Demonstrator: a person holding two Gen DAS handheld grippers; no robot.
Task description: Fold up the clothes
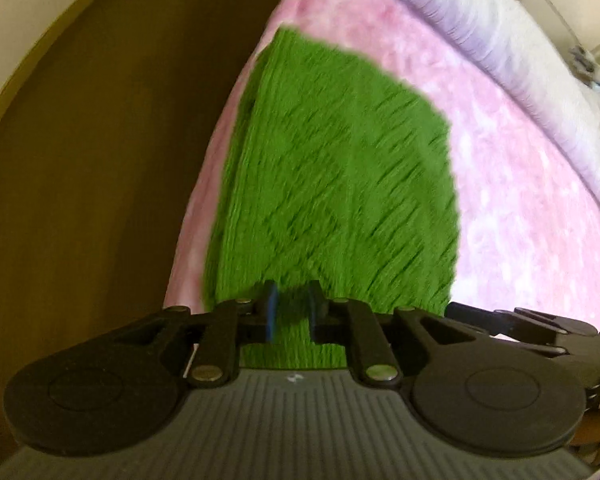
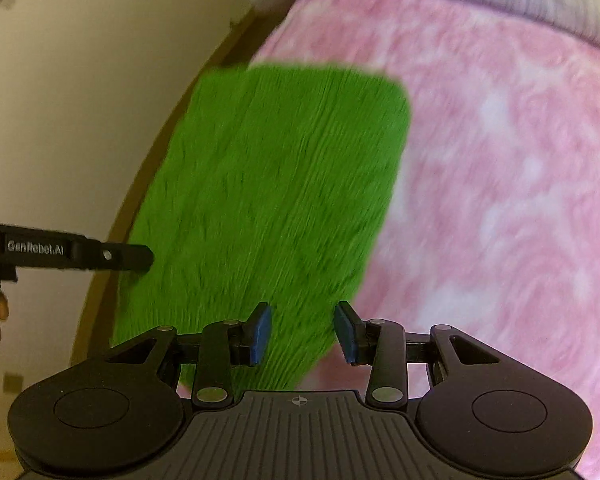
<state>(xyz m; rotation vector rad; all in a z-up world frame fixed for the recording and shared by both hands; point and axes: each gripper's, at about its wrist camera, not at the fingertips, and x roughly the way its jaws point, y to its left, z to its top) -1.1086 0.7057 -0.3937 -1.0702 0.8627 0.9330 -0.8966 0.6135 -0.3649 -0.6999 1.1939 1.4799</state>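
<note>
Green ribbed knit garment (image 2: 268,184) is laid flat on the fuzzy pink blanket (image 2: 500,200), left gripper (image 1: 292,310) narrowly parted, right gripper (image 2: 303,334) held open, nothing gripped.

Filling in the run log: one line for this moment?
green knit garment: flat on pink blanket | left hand-held gripper: open | right hand-held gripper: open

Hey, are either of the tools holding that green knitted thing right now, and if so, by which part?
Neither: the right tool and left tool are open above the green knit's near edge.
</note>
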